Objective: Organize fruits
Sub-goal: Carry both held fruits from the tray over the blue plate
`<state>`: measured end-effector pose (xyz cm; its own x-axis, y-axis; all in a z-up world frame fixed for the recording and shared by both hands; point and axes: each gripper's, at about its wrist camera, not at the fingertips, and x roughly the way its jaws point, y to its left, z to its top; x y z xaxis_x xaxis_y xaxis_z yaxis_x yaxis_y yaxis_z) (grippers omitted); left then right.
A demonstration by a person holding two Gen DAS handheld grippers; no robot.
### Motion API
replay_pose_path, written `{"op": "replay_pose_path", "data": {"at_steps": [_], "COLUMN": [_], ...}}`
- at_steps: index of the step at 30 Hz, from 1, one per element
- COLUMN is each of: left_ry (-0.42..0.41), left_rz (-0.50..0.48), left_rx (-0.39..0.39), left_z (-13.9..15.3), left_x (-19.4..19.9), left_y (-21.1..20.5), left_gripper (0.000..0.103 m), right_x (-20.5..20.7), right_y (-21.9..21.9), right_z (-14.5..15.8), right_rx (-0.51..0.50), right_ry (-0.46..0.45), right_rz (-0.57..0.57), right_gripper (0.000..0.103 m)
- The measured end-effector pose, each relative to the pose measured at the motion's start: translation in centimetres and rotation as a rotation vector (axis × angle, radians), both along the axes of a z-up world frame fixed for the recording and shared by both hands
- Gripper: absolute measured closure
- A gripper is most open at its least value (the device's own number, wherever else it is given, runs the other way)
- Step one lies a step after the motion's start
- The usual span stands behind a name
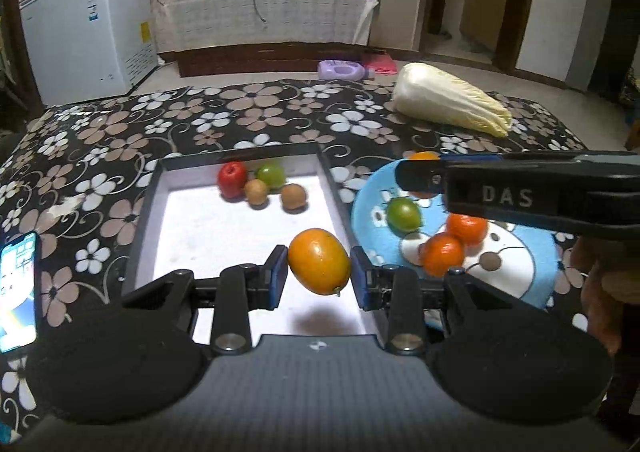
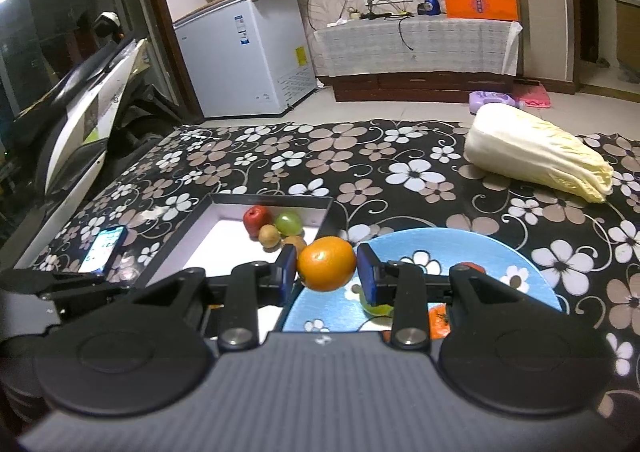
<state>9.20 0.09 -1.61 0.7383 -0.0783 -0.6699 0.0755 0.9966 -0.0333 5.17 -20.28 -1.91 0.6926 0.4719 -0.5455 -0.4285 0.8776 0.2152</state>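
My left gripper (image 1: 320,266) is shut on an oval orange-yellow fruit (image 1: 319,261), held just above the white floor of the black-rimmed box tray (image 1: 240,158). At the tray's far end lie a red apple (image 1: 232,179), a green fruit (image 1: 271,174) and two brown kiwis (image 1: 256,192). My right gripper (image 2: 326,267) is shut on a round orange (image 2: 326,263), hanging over the gap between the tray and the blue plate (image 2: 440,244). On the plate (image 1: 368,212) sit a green fruit (image 1: 404,214) and two oranges (image 1: 442,254), partly hidden by the right gripper's body.
A napa cabbage (image 1: 450,100) lies at the far right of the flowered tablecloth. A lit phone (image 1: 18,292) rests left of the tray. A person's hand (image 1: 600,292) shows at the right edge. A white chest freezer (image 2: 248,56) stands beyond the table.
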Motion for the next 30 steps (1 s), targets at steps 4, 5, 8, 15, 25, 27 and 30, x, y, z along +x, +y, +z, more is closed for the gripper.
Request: {"op": "replay_pose_path", "data": {"at_steps": [4,5,8,15,25,27,30], "left_ry": [-0.005,-0.005,-0.007,-0.007,-0.005,-0.004,-0.004], "left_rz": [-0.023,-0.027,-0.041,-0.07,-0.118,-0.124,-0.134], "left_rx": [-0.007,-0.008,-0.01,-0.017,-0.027,-0.028,-0.033], "left_z": [0.0,0.0,-0.1,-0.3,-0.7,-0.8,-0.9], "left_x": [0.1,0.1,0.3,0.7,0.9,1.0,1.1], "left_y": [-1.0,-1.2,-1.9,-3.2,-5.1,-5.5,-5.9], "left_gripper": [0.064,0.064,0.064,0.064,0.064,0.064,0.064], "right_x": [0.1,0.1,0.2,0.3,0.3,0.3,0.3], "right_y": [-0.6,-0.7,-1.2,-2.1,-3.5,-3.7,-4.0], "right_z": [0.0,0.0,0.0,-0.1,-0.2,-0.2,-0.2], "right_rx": [-0.004,-0.005,-0.006,-0.011,-0.016,-0.016,-0.016], "right_ry": [0.003,0.002,0.002,0.006,0.012,0.013,0.014], "right_rz": [-0.012,-0.015,-0.023,-0.038,-0.063,-0.066,-0.071], "right_gripper": [0.067,0.067,0.067,0.067,0.067,0.067,0.067]}}
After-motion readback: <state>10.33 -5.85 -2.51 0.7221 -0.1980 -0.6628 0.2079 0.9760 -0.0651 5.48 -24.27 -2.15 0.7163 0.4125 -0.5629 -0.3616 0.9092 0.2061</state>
